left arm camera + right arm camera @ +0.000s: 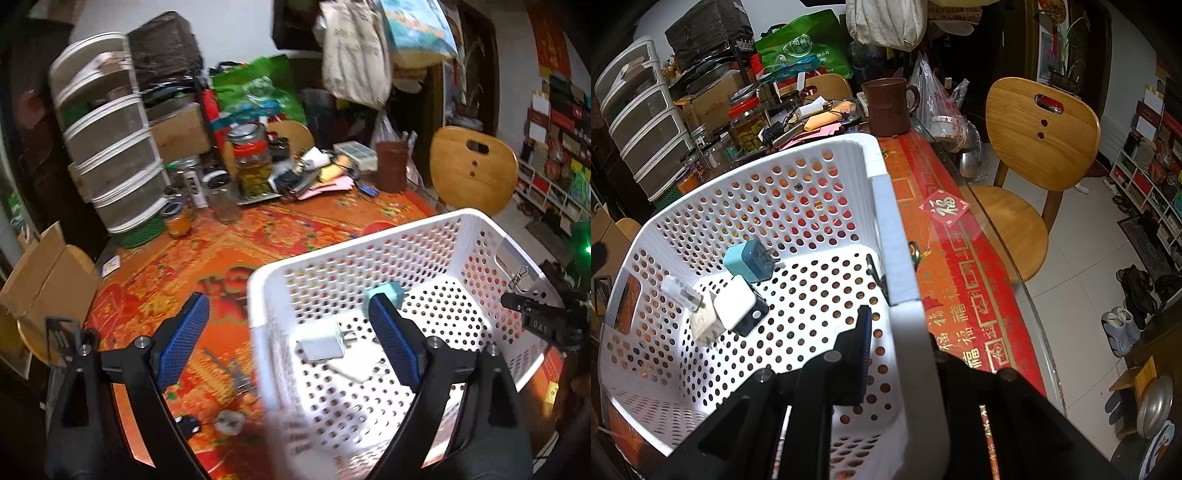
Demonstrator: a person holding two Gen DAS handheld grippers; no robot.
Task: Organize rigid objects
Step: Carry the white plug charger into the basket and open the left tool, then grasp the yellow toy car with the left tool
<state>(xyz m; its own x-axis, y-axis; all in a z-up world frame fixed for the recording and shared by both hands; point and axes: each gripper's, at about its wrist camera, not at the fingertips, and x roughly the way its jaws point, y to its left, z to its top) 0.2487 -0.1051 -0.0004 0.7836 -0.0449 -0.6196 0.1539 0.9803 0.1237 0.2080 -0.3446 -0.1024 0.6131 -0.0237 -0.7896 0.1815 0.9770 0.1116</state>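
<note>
While the right gripper (pixel 886 354) pinched the white perforated plastic basket's (pixel 369 240) wall, the left gripper (pixel 288 343) gaped wide, empty; a slipping pinch could tip the basket.

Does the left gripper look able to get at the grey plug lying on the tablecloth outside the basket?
Probably yes. The left gripper is open and empty, straddling the basket rim; the grey plug lies uncovered on the tablecloth just below, nothing over it.
</note>
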